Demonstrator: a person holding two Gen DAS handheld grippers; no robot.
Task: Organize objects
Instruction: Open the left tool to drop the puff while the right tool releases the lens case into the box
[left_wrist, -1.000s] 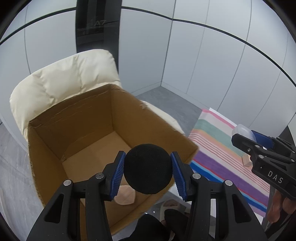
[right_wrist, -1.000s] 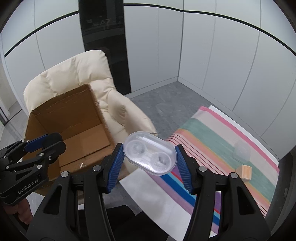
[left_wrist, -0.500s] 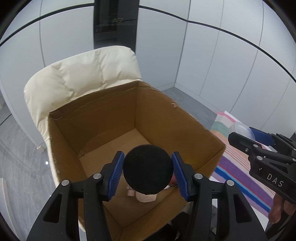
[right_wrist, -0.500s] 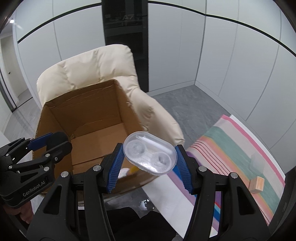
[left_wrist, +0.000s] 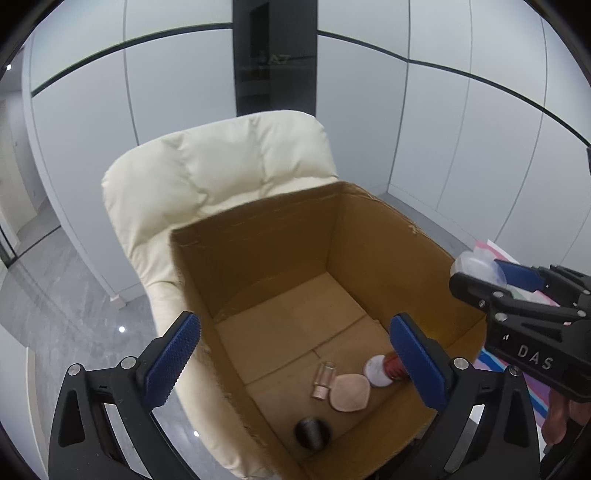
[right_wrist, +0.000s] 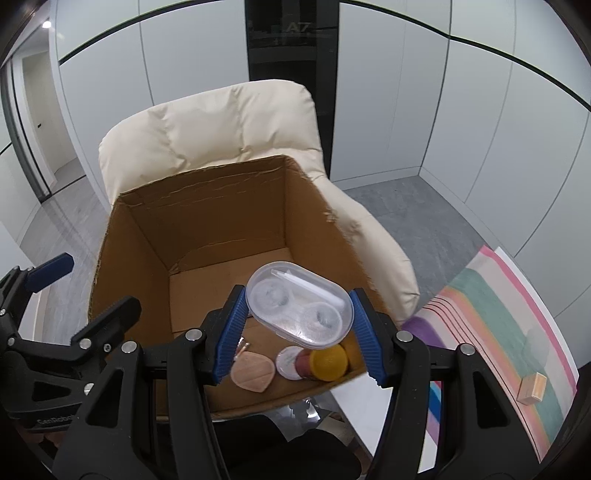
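An open cardboard box (left_wrist: 258, 236) (right_wrist: 207, 206) stands on a cream armchair (left_wrist: 221, 162). My left gripper (left_wrist: 295, 360) is open and empty above the box. A black foam ball (left_wrist: 312, 432) lies on the box floor near the front wall. Beside it lie a small glass vial (left_wrist: 323, 380), a beige pad (left_wrist: 349, 391) and a white-capped red jar (left_wrist: 380, 371). My right gripper (right_wrist: 297, 332) is shut on a clear plastic contact-lens case (right_wrist: 299, 304) over the box's right front corner. It shows at the right in the left wrist view (left_wrist: 476, 264).
A striped cloth (right_wrist: 509, 325) covers a table to the right, with a small wooden block (right_wrist: 532, 386) on it. A yellow round object (right_wrist: 328, 363) lies in the box. White wall panels and grey floor (right_wrist: 424, 221) surround the chair.
My left gripper has opened and the black foam ball has dropped into the box. Both grippers have moved left over the box. The right still holds the case.
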